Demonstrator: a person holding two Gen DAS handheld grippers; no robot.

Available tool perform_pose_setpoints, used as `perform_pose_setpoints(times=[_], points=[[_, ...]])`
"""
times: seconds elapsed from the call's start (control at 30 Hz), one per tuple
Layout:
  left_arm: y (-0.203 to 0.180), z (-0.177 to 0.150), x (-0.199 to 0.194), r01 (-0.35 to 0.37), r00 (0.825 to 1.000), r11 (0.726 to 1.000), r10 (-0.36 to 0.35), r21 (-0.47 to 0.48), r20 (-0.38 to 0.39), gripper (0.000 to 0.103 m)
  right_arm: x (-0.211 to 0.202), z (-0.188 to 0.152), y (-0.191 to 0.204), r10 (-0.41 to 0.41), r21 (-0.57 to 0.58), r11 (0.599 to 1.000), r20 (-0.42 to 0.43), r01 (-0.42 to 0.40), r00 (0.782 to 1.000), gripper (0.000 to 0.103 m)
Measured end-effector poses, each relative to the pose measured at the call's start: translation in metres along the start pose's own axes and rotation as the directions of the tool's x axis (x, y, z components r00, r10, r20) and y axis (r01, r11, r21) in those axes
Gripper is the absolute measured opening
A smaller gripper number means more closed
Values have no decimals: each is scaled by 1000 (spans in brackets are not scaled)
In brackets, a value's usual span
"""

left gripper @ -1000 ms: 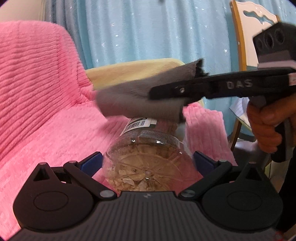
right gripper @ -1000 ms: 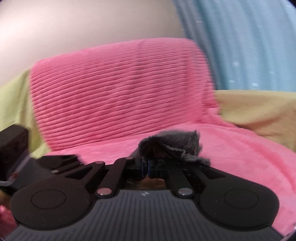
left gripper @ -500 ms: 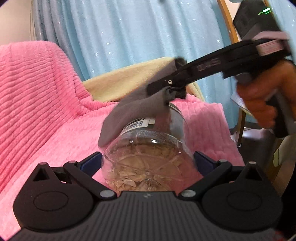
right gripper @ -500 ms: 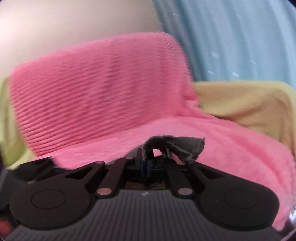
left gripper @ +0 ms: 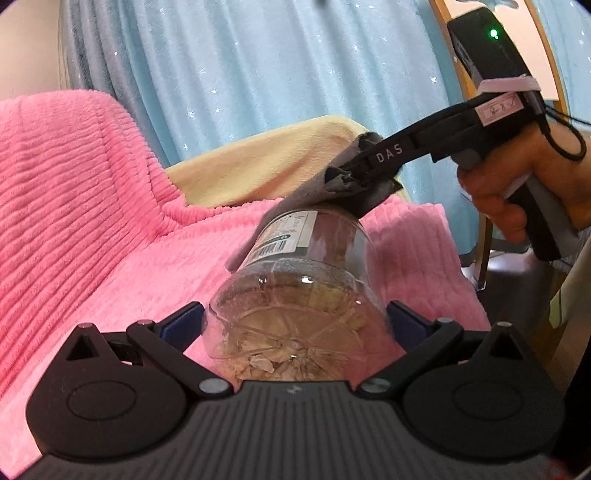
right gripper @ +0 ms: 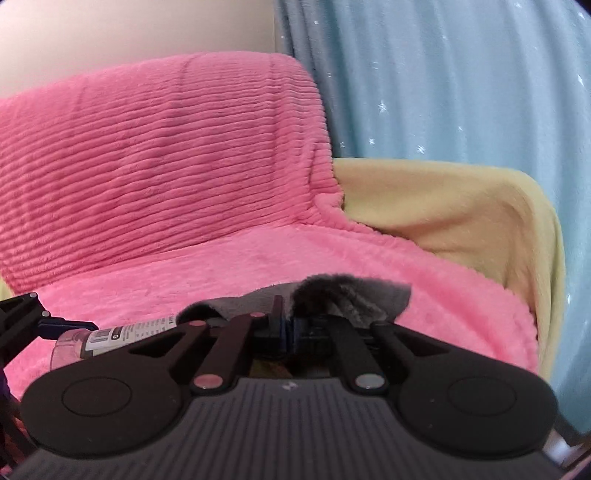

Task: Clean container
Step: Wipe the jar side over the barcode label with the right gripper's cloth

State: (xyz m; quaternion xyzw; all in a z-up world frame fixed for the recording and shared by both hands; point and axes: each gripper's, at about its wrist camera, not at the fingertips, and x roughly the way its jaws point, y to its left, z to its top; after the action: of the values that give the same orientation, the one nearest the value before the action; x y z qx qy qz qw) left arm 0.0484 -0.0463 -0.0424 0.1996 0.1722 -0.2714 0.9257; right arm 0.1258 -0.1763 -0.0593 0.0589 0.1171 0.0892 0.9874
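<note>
A clear plastic jar (left gripper: 295,295) with beige flakes inside and a printed label lies base-first between my left gripper's (left gripper: 295,321) blue pads, which are shut on it. It points away over the pink blanket. My right gripper (left gripper: 354,173) comes in from the right, shut on a grey cloth (left gripper: 306,195) pressed against the jar's far end. In the right wrist view the grey cloth (right gripper: 332,295) bunches at the closed right gripper (right gripper: 286,326), and the jar (right gripper: 110,338) shows at lower left. The jar's lid is hidden by the cloth.
A pink ribbed blanket (left gripper: 74,206) covers the seat and backrest over a yellow cover (left gripper: 266,162). A blue starred curtain (left gripper: 258,66) hangs behind. A wooden chair frame (left gripper: 443,22) stands at the right. A person's hand (left gripper: 517,184) grips the right tool.
The right gripper has swung the cloth from across the jar's side up toward its far end and to the right. The jar stays held in the left gripper, tilted slightly more.
</note>
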Motion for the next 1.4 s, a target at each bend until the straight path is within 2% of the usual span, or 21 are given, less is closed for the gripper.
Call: perform_pose_setpoints(times=[0.1, 0.27, 0.33, 0.43, 0.53, 0.6, 0.67, 0.73, 0.8, 0.9, 0.93, 1.03, 1.13, 1.17, 1.23, 1.33, 1.37, 1.4], points=[[-3, 0, 0, -6, 1000, 1000, 6, 1, 0, 103, -8, -2, 6, -23, -26, 999, 0, 23, 1000, 2], [0, -2, -1, -4, 1000, 999, 4, -41, 0, 103, -18, -7, 37, 51, -147, 988, 40, -45, 998, 4], [0, -2, -1, -7, 1000, 999, 7, -46, 2, 103, -26, -7, 46, 139, -169, 977, 51, -128, 989, 4], [-1, -2, -1, -10, 1000, 999, 10, -45, 3, 103, -34, -12, 68, 289, -239, 931, 18, -276, 957, 4], [-3, -3, -2, -25, 1000, 998, 25, -53, 1, 103, -41, -14, 76, 336, -259, 910, 2, -324, 942, 4], [-6, -1, -1, -32, 999, 998, 32, -50, 3, 103, -34, -11, 69, 276, -262, 928, 9, -265, 961, 3], [-8, 0, -1, -35, 999, 999, 35, -41, 5, 103, -22, -10, 57, 157, -244, 958, 22, -147, 987, 3], [-10, 0, -1, -38, 999, 999, 38, -36, 7, 103, -17, -8, 46, 110, -185, 977, 15, -105, 994, 3], [-10, -1, -1, -37, 999, 999, 37, -38, 6, 103, -25, -11, 52, 151, -186, 972, 23, -145, 988, 3], [-11, -2, -2, -37, 999, 998, 37, -41, 7, 103, -37, -19, 71, 305, -242, 925, 9, -294, 952, 3], [-12, -2, -3, -39, 999, 998, 39, -40, 4, 103, -38, -22, 76, 324, -277, 909, 3, -310, 946, 3], [-12, -1, -2, -40, 999, 998, 40, -50, 7, 103, -28, -22, 76, 238, -306, 926, 16, -222, 971, 2], [-15, 0, -2, -45, 999, 998, 46, -42, 9, 103, -16, -19, 63, 98, -250, 964, 36, -86, 994, 2], [-15, 0, -2, -48, 999, 998, 48, -45, 8, 103, -17, -19, 63, 88, -241, 968, 38, -76, 995, 3], [-14, -1, -2, -49, 999, 997, 49, -52, 8, 103, -24, -22, 68, 136, -236, 964, 34, -125, 990, 3], [-14, -1, -2, -47, 999, 997, 47, -59, 8, 103, -38, -27, 78, 302, -238, 927, 18, -289, 953, 3], [-13, -2, -2, -45, 999, 997, 46, -57, 8, 103, -42, -29, 81, 327, -245, 917, 13, -314, 945, 3], [6, -10, -11, -9, 1000, 999, 9, -46, 19, 103, -44, -32, 83, 336, -256, 911, 9, -323, 942, 3]])
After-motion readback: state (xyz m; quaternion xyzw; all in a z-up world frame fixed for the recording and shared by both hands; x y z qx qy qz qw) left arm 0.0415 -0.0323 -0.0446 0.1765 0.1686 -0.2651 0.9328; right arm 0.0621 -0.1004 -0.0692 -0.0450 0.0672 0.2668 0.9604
